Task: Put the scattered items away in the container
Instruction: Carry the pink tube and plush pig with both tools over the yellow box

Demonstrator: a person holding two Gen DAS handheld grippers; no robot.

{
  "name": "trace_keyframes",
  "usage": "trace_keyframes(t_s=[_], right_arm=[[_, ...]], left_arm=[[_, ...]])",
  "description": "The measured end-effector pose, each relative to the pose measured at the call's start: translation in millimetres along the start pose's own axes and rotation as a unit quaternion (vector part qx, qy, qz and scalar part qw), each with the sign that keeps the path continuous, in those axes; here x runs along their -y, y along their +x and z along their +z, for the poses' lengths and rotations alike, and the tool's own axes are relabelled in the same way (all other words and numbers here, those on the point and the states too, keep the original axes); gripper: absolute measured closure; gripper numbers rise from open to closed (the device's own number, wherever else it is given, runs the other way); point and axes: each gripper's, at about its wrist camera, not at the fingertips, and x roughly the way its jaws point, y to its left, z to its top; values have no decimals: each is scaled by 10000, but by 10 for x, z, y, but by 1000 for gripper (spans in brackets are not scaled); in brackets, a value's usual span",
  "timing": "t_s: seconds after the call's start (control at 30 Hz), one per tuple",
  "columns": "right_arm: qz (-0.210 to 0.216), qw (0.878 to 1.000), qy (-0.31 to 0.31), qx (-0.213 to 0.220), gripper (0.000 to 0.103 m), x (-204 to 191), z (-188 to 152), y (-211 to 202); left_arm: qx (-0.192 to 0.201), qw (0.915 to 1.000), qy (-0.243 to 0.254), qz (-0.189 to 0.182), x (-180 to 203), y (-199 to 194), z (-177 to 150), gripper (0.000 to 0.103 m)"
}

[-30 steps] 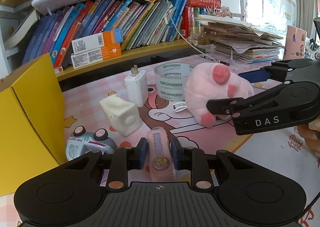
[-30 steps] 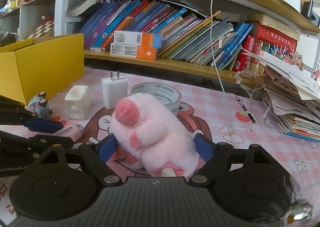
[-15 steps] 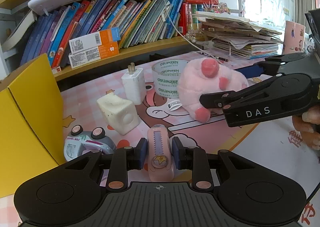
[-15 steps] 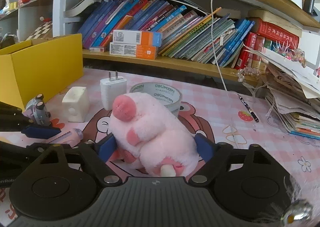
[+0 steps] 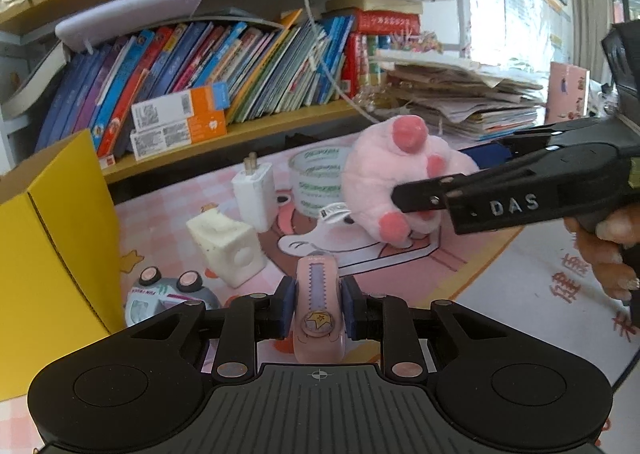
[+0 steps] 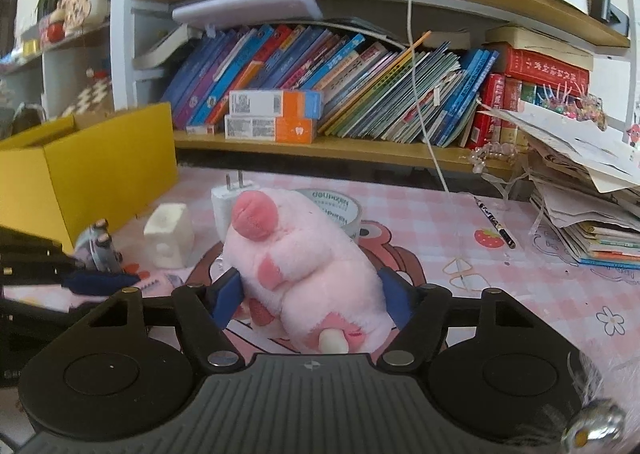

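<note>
- The left gripper pinched a pink toy saw between its blue pads, just above the pink mat.
- The right gripper squeezed the pink plush toy from both sides; it looked raised off the mat.
- The yellow box stood at the left, open-topped.
- The toy car, white cube, charger and tape roll lay on the mat beside the box.
</note>
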Motion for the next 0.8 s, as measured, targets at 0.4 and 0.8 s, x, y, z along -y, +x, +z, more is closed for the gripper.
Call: trace_keyframes(t_s=[0.4,0.8], right_arm=[[207,9990,380,113,34,76,46,-87],[197,9995,164,174,34,-93,119,-154]], left_arm=[[868,9962,8,35,8,-360,133,80],[1395,9900,-153,111,-122,-643,240,80]])
